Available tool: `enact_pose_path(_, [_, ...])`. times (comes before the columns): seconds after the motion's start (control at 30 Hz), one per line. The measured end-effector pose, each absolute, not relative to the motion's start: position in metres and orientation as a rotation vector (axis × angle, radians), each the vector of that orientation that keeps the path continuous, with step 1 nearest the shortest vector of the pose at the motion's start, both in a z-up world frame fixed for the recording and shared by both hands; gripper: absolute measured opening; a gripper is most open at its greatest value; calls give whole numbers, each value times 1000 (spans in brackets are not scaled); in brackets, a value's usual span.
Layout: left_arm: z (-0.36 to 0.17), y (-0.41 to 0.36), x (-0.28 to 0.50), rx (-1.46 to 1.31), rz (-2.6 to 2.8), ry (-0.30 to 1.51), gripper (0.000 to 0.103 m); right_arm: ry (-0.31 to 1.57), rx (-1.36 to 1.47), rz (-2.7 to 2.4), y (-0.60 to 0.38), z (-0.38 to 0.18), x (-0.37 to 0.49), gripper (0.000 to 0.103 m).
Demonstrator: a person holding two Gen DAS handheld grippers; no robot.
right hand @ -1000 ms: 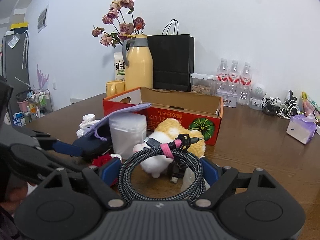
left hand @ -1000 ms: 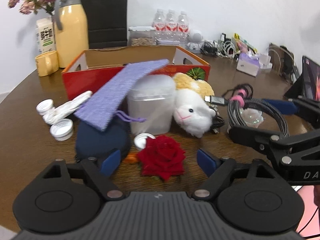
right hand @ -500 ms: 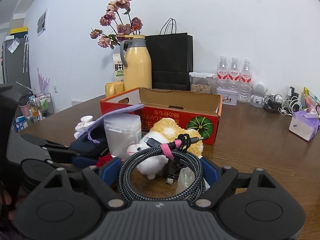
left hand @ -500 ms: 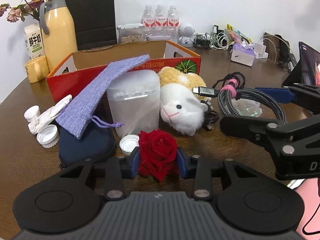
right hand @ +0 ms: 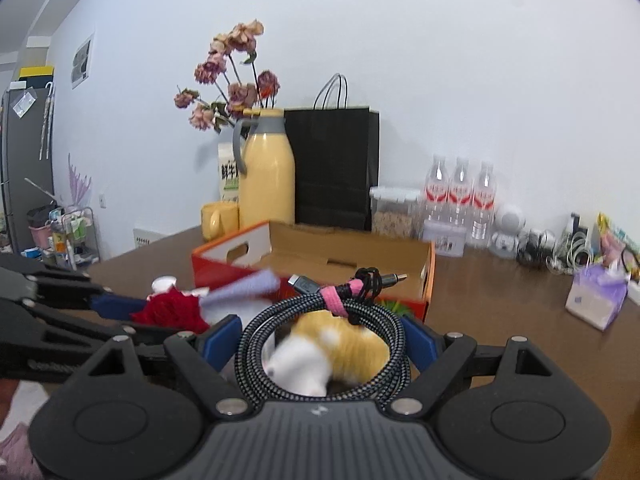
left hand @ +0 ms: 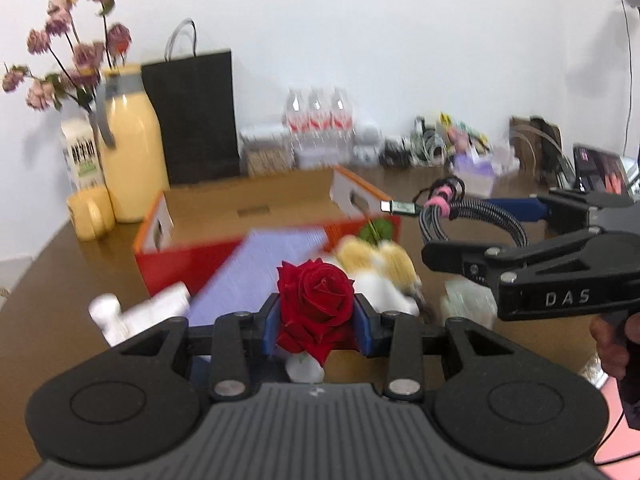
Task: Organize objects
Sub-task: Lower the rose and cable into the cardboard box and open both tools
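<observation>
A: Where is the red rose [left hand: 316, 300]?

B: Pinched between the blue pads of the left tool [left hand: 316, 322], its bloom upright and clear of the bench [left hand: 48, 276]. From the right wrist view it shows as a red lump [right hand: 170, 312] at the tip of that tool.

A: And the other tool?

B: The right tool [right hand: 320, 340] has its blue pads pressed on either side of a coiled braided cable [right hand: 320, 320], which is bound with a pink tie [right hand: 334, 298]. The coil is a wide thing, so the pads stand far apart. It too is held up off the bench.

A: What lies under them?

B: A white and yellow plush toy [left hand: 380, 276], blurred, with a lilac knitted pouch [left hand: 256, 268] to its left, leaning against the red cardboard box [left hand: 176, 260]. White bottle caps [left hand: 104, 308] lie towards the bench's left edge.

A: And further back?

B: The box stands open near the middle of the bench. Behind it, along the far edge by the wall, are a yellow jug [right hand: 268, 176], a yellow mug [right hand: 218, 220], a black paper bag [right hand: 332, 168] and three water bottles [right hand: 460, 196]. A purple tissue pack [right hand: 596, 300] sits towards the right edge.
</observation>
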State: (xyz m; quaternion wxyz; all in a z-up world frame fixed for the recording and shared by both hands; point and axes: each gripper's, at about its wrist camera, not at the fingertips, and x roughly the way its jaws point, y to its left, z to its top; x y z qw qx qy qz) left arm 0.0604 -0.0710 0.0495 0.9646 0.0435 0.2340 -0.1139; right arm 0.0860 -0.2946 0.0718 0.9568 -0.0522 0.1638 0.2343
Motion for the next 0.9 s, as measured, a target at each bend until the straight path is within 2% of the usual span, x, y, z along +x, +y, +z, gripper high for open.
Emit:
enact_pose_path(0.2, [89,-51,105,76,-174,395,38,308,-127,451,-277,102,132,85])
enact_pose_path(0.4, [103,-35,184,52,-117,451,38,381,-139,423,-256,114,207,85])
enact_pose_path(0.67, [74,-24,283,50,-31,609,38,583,-197,391,-223,85,314,85])
enact_pose_path(0.9, [33,-22,332,41,14,763,38,733,-213,349,-210,42,367,85])
